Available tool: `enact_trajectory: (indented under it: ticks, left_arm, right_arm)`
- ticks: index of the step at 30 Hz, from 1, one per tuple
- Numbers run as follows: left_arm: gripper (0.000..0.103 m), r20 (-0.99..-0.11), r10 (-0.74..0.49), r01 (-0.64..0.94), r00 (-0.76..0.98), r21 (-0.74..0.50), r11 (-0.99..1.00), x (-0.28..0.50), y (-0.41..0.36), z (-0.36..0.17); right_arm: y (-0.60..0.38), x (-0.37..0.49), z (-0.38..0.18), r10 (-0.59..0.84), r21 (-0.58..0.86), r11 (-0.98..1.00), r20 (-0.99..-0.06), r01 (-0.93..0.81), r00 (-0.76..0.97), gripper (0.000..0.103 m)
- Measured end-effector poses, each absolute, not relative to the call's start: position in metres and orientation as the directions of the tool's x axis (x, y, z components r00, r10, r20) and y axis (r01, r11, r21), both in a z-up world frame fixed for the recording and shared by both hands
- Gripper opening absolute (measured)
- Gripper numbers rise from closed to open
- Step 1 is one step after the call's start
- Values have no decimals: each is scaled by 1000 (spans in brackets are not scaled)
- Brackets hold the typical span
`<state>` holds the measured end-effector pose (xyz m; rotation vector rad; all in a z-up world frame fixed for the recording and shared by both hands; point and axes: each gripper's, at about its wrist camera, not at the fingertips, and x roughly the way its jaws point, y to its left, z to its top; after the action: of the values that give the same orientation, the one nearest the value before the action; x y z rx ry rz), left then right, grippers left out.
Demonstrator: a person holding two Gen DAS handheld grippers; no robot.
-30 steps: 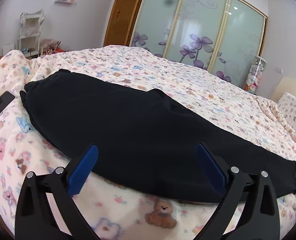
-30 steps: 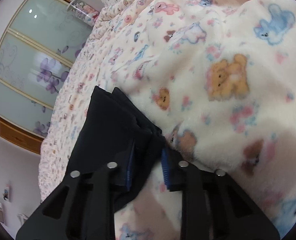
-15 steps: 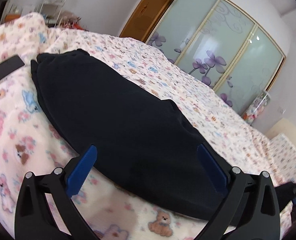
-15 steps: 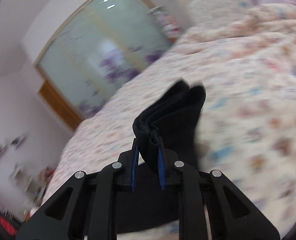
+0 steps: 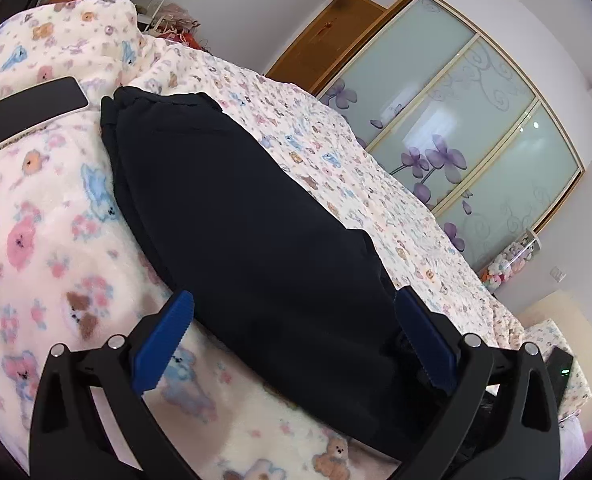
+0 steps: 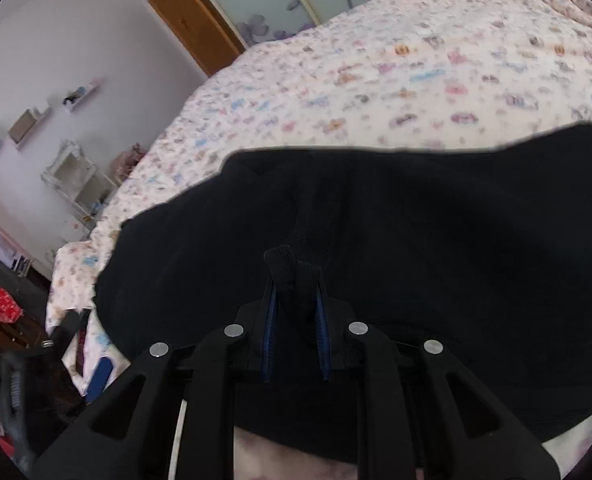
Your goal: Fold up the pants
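Right gripper (image 6: 295, 322) is how we carry the fold: its blue pads are nipped close on a bunched end of the black pants (image 6: 375, 240), which pokes up between the fingers, so the cloth travels with our hand instead of sliding off. From that wrist view the end hangs over the rest of the garment, which we judge is the point of holding it high, so the layer can be laid down on top without dragging.

Left gripper (image 5: 294, 334) stands wide apart, holding nothing; its pads straddle the near part of the pants, one at each edge, without pressing. We read it as waiting to pin or smooth the cloth.

In the left view the pants (image 5: 236, 216) lie long across the bed (image 5: 48, 240), one end up near a phone (image 5: 28, 110) resting on the blanket just beside them. Keeping them flat on that soft cover gives us a straight line to fold along.
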<state>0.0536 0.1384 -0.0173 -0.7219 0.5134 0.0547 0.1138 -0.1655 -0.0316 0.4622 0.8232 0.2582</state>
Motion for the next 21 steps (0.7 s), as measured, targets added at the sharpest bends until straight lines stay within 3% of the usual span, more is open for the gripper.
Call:
enact_trajectory:
  ticks: [5,10,12,14,17,21]
  left_arm:
    - [101,-449,-110,-224,886,-625,748,51,141,-15]
    - [101,-460,-111,-233,881,-625,745,53,142,-16]
    - [101,-457,-107,-233,883,-624,746,52,144,-16]
    - [101,-465,-85,-248,881,-607,755,52,147,-15]
    - [101,-473,-93,-254,876,-618,744,53,147,-18]
    - [101,-476,-86,-253,875,-601,759,53,144,-17]
  right_arm:
    - [-147,108,-4,436,530,840,-535,-115,724,18]
    - [-101,130,-34,405,406,902,-685,-144,606,20]
    - [-99,128,-43,406,386,908,-704,-165,583,28]
    - [-96,122,-41,429,375,901,-702,-217,569,51]
    - [-95,114,-29,470,405,880,-673,-247,571,72]
    - [-109,115,-37,590,597,778,-591,-194,550,73]
